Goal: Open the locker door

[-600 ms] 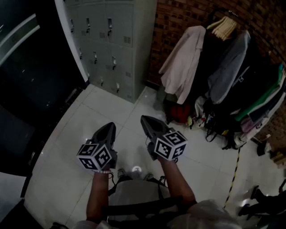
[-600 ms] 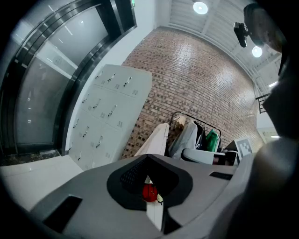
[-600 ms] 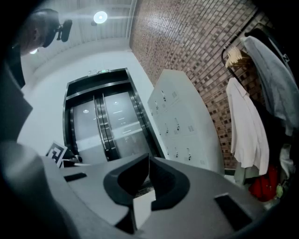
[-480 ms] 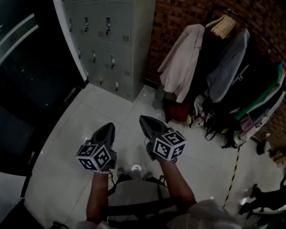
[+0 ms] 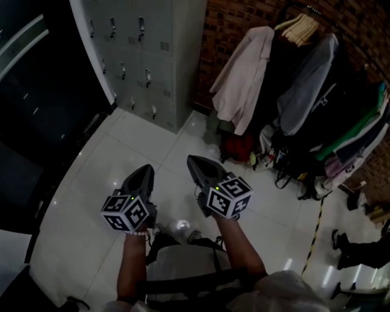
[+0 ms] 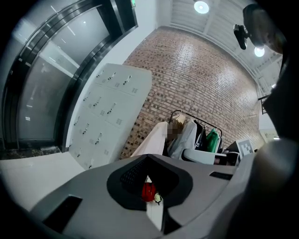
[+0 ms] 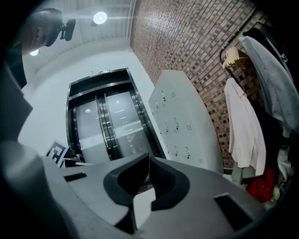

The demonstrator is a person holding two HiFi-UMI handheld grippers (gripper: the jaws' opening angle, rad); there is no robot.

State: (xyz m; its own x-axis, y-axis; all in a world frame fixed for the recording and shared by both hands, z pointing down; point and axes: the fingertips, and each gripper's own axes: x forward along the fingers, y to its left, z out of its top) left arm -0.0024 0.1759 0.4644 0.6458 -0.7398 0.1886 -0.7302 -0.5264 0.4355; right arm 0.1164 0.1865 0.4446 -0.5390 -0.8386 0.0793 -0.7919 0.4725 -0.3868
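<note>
Left gripper (image 5: pixel 144 173) and right gripper (image 5: pixel 196 164) hung low, jaws together and empty, well apart from the locker (image 5: pixel 143 61); approach judged pending.

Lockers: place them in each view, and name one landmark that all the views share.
Head view: lockers at the top, left of centre.
Left gripper view: left of centre, tilted in the picture.
Right gripper view: just right of centre.
Shared landmark: the pale coat hangs to the right of the lockers in all three views, in front of the brick wall.
</note>
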